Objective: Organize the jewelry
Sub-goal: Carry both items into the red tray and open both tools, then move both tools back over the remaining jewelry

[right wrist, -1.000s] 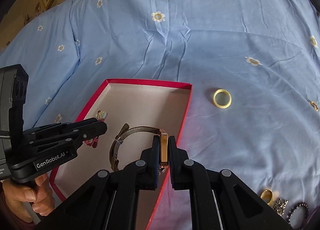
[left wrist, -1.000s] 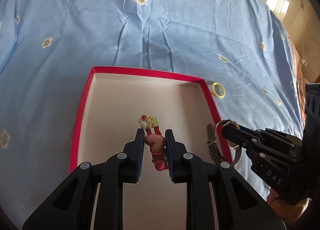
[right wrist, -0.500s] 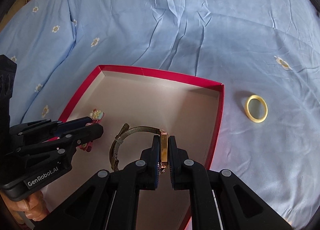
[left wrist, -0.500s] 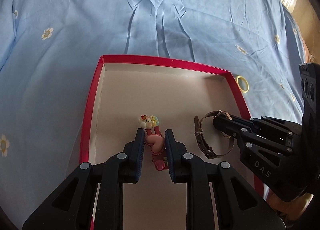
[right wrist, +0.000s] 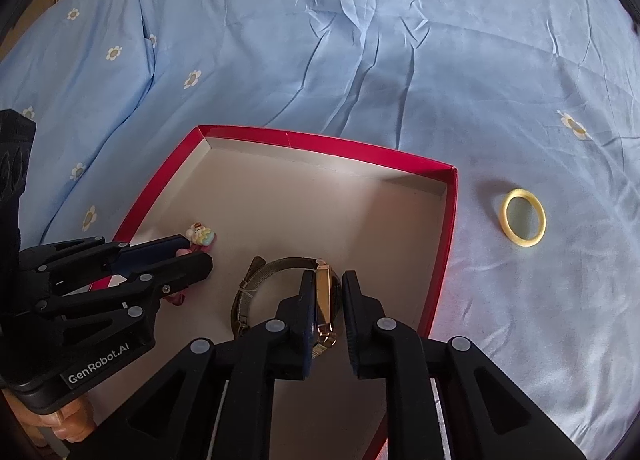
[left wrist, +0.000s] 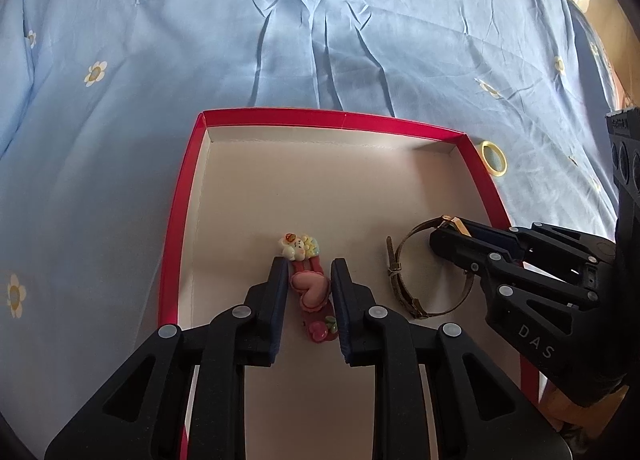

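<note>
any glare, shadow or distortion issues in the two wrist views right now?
Left wrist: heavy fisheye bowing on the red box rim, dark vignette in the corners, blown-out floor glare top right; hair clip sharp. Right wrist: same bowing, soft shadow along the box's far wall, watch and yellow ring in focus.

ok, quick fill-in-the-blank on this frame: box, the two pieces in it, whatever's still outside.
1. The watch and the hair clip both lie inside the ____ box.
2. The right gripper has the ____ between its fingers, jaws opening.
3. The yellow ring lies on the ____ bedsheet, outside the box.

Missing words: red; watch; blue
</note>
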